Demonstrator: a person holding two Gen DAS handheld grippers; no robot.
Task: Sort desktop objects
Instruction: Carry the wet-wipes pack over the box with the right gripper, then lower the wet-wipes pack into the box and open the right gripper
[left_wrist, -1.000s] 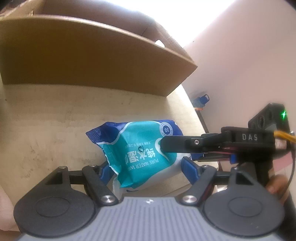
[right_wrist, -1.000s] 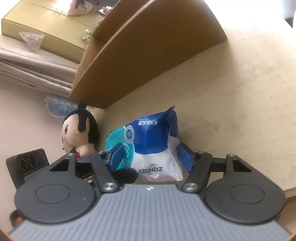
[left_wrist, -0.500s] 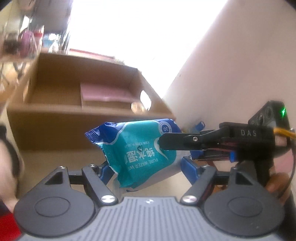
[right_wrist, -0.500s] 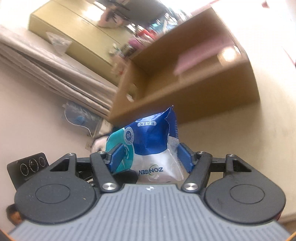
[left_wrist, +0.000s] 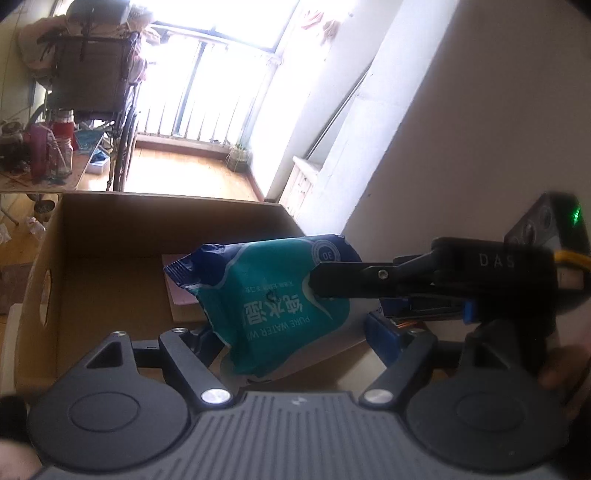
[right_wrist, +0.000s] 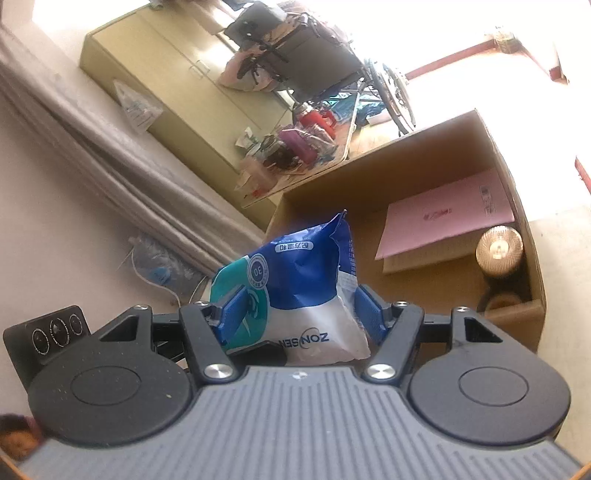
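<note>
I hold the wipes pack (left_wrist: 280, 299) aloft at the near rim of the cardboard box (left_wrist: 44, 258), both my left gripper (left_wrist: 291, 332) and right gripper (right_wrist: 295, 314) clenched on it. A pink folder (right_wrist: 447, 218) and tape rolls (right_wrist: 498, 251) already lie inside; lowering and releasing remain.

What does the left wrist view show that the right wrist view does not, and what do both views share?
Only the left wrist view shows the right tool from the side, shut on the wipes pack, and the box's handle hole.

Only the right wrist view shows the tape roll in the box corner, the ZONSEN print on the pack and a beige cabinet.

Both show the pack held by both tools, the cardboard box and the pink booklet inside it.
</note>
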